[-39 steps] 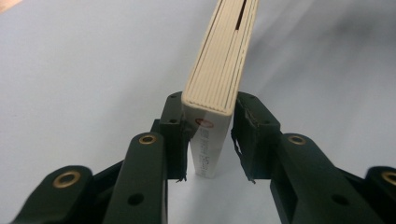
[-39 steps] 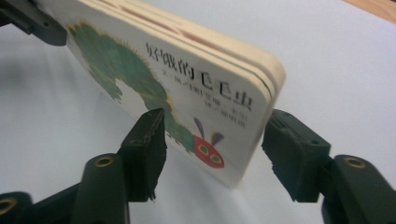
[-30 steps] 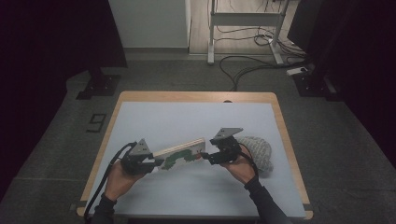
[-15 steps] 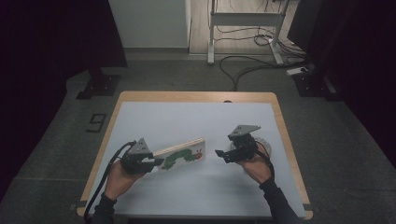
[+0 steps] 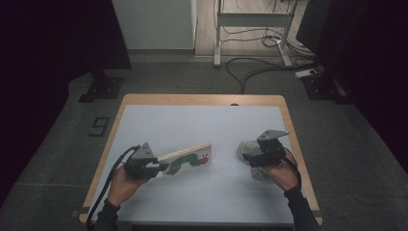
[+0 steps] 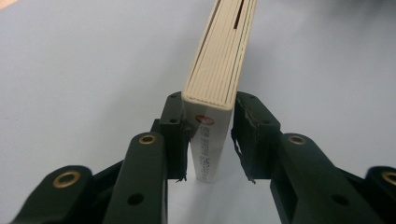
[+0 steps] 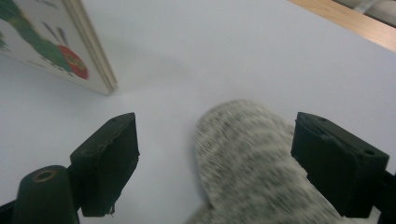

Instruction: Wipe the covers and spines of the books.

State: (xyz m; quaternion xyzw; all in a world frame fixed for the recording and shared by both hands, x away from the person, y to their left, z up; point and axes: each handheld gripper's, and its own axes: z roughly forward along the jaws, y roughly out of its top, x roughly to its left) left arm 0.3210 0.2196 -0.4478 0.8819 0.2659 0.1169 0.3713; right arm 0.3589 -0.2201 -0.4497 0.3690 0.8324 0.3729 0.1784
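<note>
**Book gripped on edge at left; right fingers spread over knit item**

Containers: not seen on the table [image 5: 202, 125]; both things lie straight on its pale blue top.

Left gripper [image 5: 156, 168]: held low at the table's near-left, pointing toward the right. In the left gripper view its fingers [image 6: 175, 135] are closed in on the spine end of the board book [image 6: 219, 70]; the left finger touches the cover, while the right one sits against or just beside the other cover, contact not clear. The book [image 5: 185, 160] stands on its long edge, tilted slightly, with the caterpillar cover facing the person.

Right gripper [image 5: 248, 156]: at the near-right, the hand [image 5: 281, 174] behind it, pointing left. In the right gripper view its fingers [image 7: 109, 158] are spread wide, holding nothing, with the grey knit item [image 7: 252, 158] lying between and below them. The same knit item [image 5: 251, 153] lies partly under the gripper in the high view, well apart from the book.

Count: one book, one knit item, two grippers.
</note>
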